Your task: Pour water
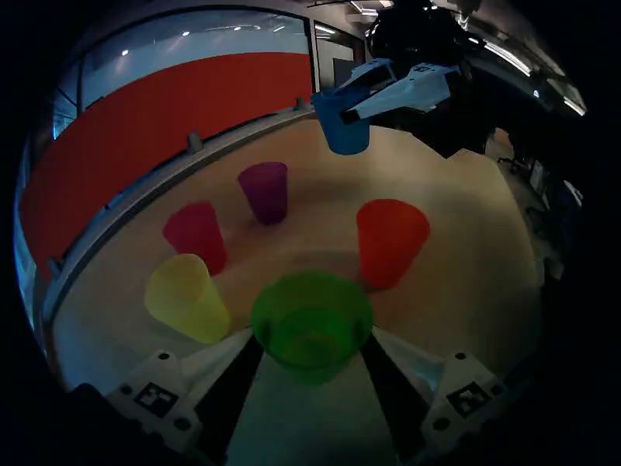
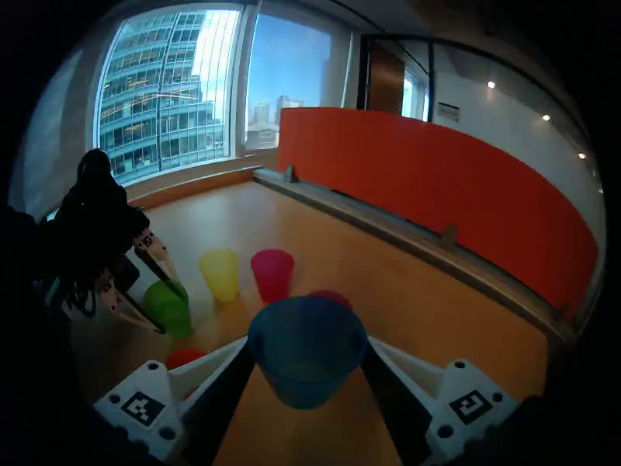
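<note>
Left gripper view: left gripper (image 1: 310, 339) is pinching green cup (image 1: 310, 311) upright, both fingers pressing its sides.
Beyond it, yellow cup (image 1: 186, 299), pink cup (image 1: 196, 233), purple cup (image 1: 264, 190) & red cup (image 1: 390, 241) are standing on table (image 1: 466, 256); right gripper (image 1: 341, 109) is holding blue cup (image 1: 345, 136) high above them. Right gripper view: fingers are squeezing blue cup, upright; left gripper, far left, is reaching in w/ green cup next to yellow cup.

Left gripper (image 1: 310, 338) — white fingers (image 1: 198, 371), black-lined — square markers (image 1: 155, 398), screws.
</note>
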{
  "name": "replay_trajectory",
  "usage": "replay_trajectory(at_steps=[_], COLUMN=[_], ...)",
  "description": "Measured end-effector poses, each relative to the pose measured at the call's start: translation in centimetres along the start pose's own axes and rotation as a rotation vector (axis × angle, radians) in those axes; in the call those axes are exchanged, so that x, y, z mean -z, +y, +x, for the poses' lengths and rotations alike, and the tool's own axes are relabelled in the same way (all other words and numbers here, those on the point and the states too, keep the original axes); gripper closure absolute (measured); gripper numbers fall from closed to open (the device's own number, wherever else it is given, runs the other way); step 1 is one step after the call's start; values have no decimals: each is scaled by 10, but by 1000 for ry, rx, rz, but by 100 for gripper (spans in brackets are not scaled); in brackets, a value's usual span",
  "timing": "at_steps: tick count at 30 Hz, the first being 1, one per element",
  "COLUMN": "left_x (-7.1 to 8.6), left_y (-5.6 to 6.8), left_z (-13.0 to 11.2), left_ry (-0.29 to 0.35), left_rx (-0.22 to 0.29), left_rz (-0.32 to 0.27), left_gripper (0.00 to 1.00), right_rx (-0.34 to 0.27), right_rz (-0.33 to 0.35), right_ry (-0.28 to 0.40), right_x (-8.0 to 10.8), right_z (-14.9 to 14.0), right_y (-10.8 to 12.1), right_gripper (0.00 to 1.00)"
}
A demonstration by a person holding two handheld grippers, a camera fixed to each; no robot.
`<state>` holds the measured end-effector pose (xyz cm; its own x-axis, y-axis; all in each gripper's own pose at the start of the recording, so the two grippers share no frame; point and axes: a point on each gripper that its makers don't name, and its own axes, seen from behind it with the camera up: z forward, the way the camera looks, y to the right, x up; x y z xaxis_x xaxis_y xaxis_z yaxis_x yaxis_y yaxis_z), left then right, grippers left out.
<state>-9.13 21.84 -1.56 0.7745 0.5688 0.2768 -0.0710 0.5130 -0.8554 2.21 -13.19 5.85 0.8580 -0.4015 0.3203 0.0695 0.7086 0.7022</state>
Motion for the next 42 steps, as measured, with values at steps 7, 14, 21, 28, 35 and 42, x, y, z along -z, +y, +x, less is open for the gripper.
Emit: replay_trajectory(at_steps=[7,14,21,28,35,42], left_x=[-5,-3,0,1,1,3], left_y=[0,-1,-1,-1,-2,0], left_z=[-6,-11,-17,-17,-18,-21], left_ry=[4,8,8,5,7,-5], left_rx=[20,37,58,68,69,61], left_rz=[-1,-1,-1,-3,-4,-6], left_gripper=[17,17,17,16,16,16], right_rx=[-1,-3,-6,0,-4,-6], right_rz=[-2,-1,1,-1,3,6], right_ry=[-8,-12,-15,-16,-17,-19], right_x=[-4,-6,-8,-8,-7,-8], right_z=[-4,-6,-10,-9,-11,-14], right_y=[1,-1,-5,-7,-8,-11], right_gripper=[8,8,8,8,8,8])
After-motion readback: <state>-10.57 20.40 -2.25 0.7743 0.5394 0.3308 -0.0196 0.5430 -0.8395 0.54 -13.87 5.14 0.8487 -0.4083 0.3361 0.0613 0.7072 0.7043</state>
